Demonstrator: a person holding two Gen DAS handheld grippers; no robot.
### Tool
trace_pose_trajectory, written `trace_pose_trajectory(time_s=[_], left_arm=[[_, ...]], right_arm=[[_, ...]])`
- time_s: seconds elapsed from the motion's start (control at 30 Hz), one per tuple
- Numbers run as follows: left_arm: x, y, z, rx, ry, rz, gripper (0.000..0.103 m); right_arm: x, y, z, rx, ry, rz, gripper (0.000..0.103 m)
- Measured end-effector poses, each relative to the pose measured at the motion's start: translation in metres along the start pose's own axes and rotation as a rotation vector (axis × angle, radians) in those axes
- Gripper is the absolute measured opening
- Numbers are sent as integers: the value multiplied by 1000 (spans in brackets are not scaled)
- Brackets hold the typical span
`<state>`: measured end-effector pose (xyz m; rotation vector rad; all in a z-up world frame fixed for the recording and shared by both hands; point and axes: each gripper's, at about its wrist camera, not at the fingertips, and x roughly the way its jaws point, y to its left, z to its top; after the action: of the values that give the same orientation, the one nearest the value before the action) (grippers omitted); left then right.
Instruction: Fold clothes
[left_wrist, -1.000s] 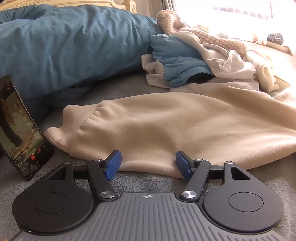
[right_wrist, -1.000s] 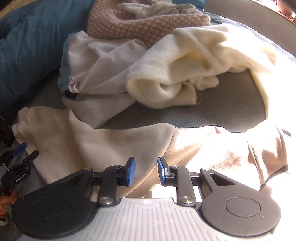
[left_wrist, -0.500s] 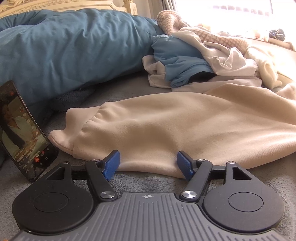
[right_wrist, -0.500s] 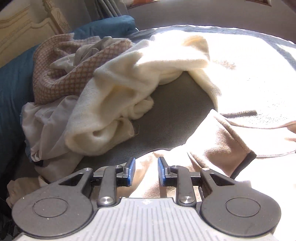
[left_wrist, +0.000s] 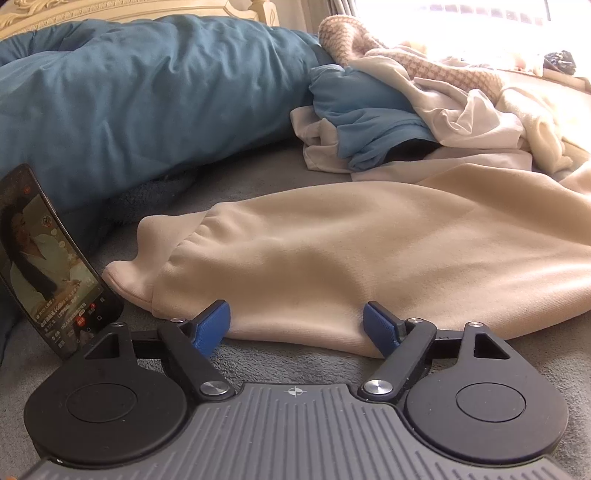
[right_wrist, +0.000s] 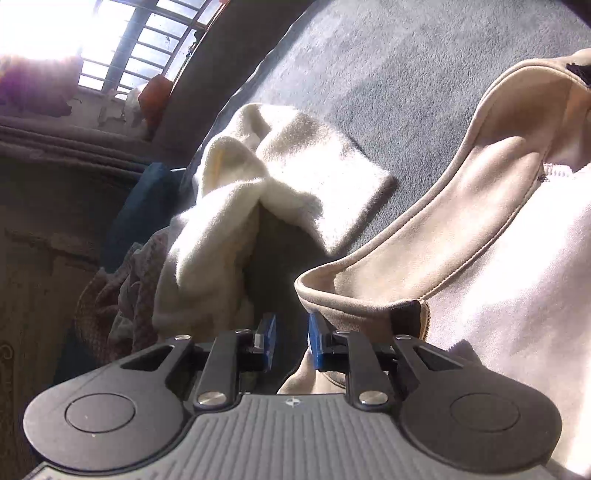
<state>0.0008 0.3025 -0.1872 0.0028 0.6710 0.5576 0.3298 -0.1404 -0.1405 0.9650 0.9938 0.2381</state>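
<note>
A beige sweatshirt (left_wrist: 351, 258) lies spread on the grey bed cover, its cuffed sleeve end pointing left. My left gripper (left_wrist: 297, 321) sits low at the garment's near edge, open wide, with the fabric edge bulging between its blue pads (left_wrist: 212, 325) but not pinched. In the right wrist view the same sweatshirt (right_wrist: 461, 221) shows its hood rim, curling up close to the camera. My right gripper (right_wrist: 292, 343) is tilted, its jaws a narrow gap apart. The hood rim touches the right pad (right_wrist: 314, 343), and only shadow shows in the gap.
A phone (left_wrist: 55, 266) with a lit screen leans at the left, close to the left gripper. A blue duvet (left_wrist: 147, 110) fills the back left, a heap of clothes (left_wrist: 406, 110) the back right. A cream fleece (right_wrist: 258, 184) lies on the grey cover (right_wrist: 406, 74).
The right gripper has swung right along the sweatshirt and rolled over, from the body to the hood rim. The left gripper has barely moved and stays wide.
</note>
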Motion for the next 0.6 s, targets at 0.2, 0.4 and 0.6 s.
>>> trace_pose_trajectory(time_s=[0.2, 0.4, 0.6], left_arm=[[-12, 3, 15, -19, -16, 28, 86], [-32, 2, 33, -20, -66, 52, 84], [-85, -39, 68, 85, -195, -109, 84]], right_arm=[[-98, -9, 26, -35, -43, -6, 23], [-222, -14, 29, -102, -90, 13, 28], [-350, -35, 4, -193, -175, 28, 34]])
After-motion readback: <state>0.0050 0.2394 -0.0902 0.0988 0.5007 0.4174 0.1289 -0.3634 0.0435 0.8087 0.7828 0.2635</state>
